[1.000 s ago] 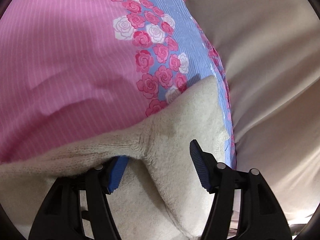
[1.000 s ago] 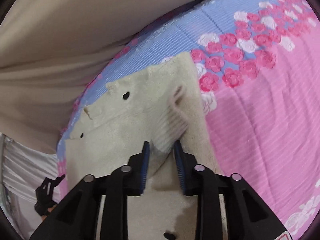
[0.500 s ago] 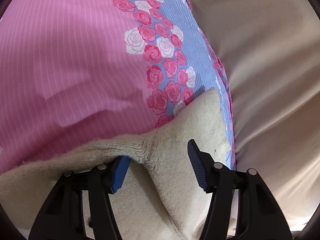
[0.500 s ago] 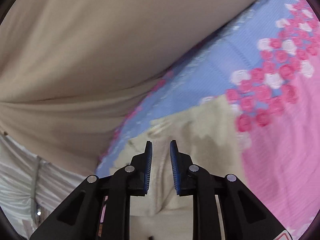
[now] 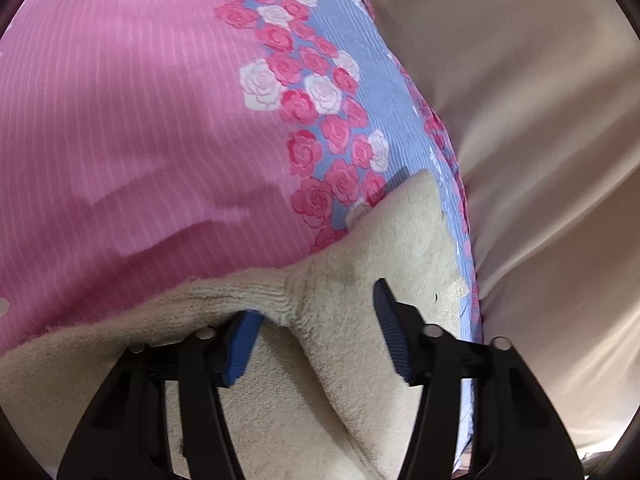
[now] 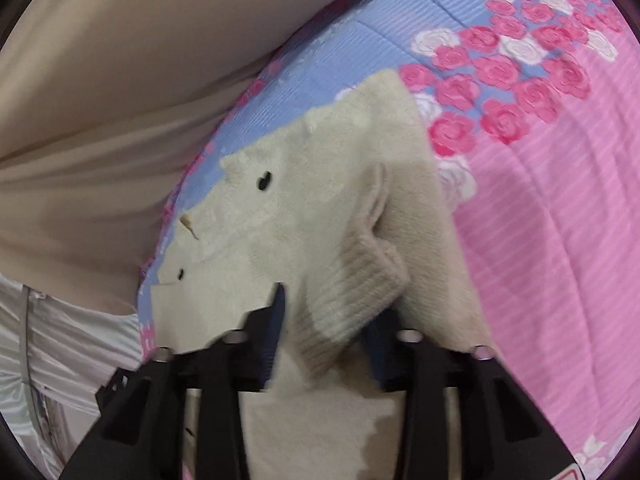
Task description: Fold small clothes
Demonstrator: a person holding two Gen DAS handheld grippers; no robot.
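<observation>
Nearest to you, your right gripper (image 6: 320,332) was closing with the ribbed cuff (image 6: 352,300) of the cream sweater (image 6: 304,200) lying between its jaws; whether the pads had bitten yet I could not tell. Your left gripper (image 5: 316,336) was also closing, half open, straddling a raised ridge of the sweater (image 5: 400,248) without pressing on it. Beyond the grippers, the garment lay on the pink rose-patterned bedspread (image 5: 120,120), near its blue border, one sleeve already laid over the body, dark buttons (image 6: 264,180) showing along the front edge. You looked early in the fold: sleeves being gathered, body not yet doubled. Farthest back hung a beige sheet (image 6: 120,80).
</observation>
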